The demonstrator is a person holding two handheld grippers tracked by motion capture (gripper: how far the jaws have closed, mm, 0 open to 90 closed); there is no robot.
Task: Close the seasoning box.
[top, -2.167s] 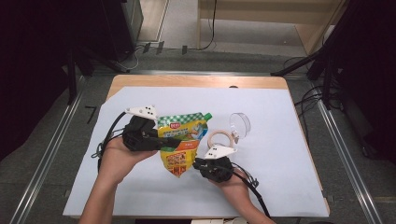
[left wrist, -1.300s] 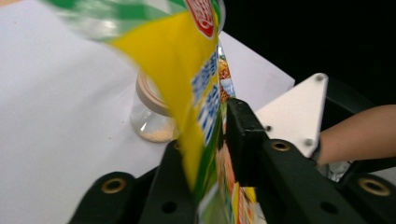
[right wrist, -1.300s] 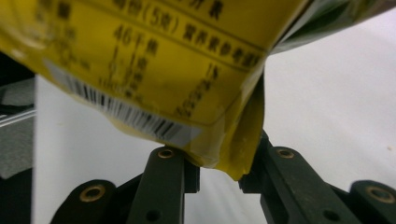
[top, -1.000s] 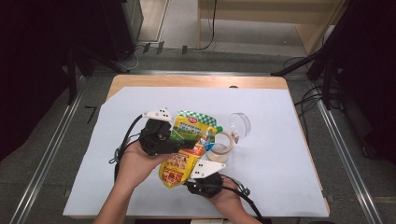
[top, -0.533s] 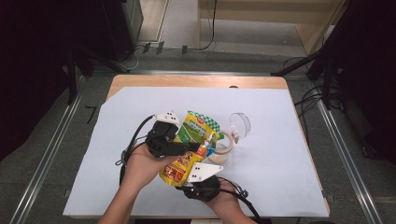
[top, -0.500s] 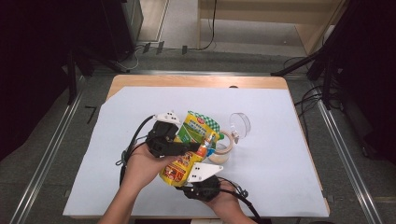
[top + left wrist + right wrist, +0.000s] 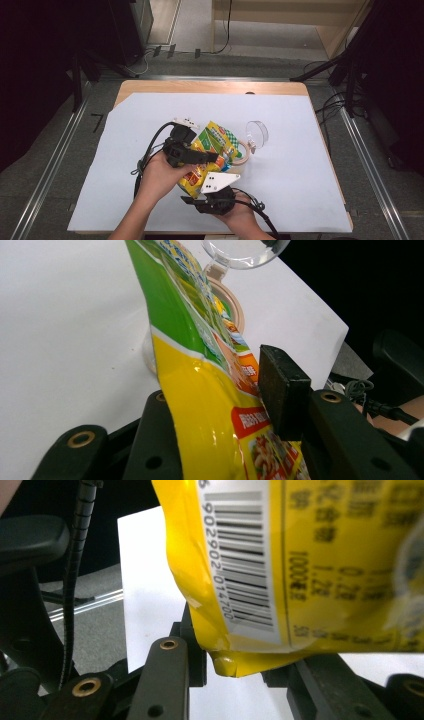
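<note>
In the high view, the left hand-held gripper [image 7: 212, 158] has moved in from the left side of the white sheet toward the middle since the first earlier frame, and the right hand-held gripper [image 7: 200, 192] has dropped back toward the near edge of the tabletop [image 7: 150, 86]. The yellow and green snack bag [image 7: 212, 152], which lay flatter between them, now stands tilted over the jar [image 7: 242, 152], whose clear lid [image 7: 257, 132] hangs open beside it. The left hand-held gripper crosses the bag's middle from the left; the right one sits at the bag's near, lower end. In the left gripper view, the snack bag [image 7: 220, 405] passes between the black jaws, which have just been opening; the right pad [image 7: 277, 390] lies against the bag's printed face, while the left jaw is hidden behind the film, so the grip cannot be told. In the right gripper view, the bag's bottom corner [image 7: 225, 662] with its barcode hangs between the jaws, which have also just been opening; whether the pads press on it cannot be told.
</note>
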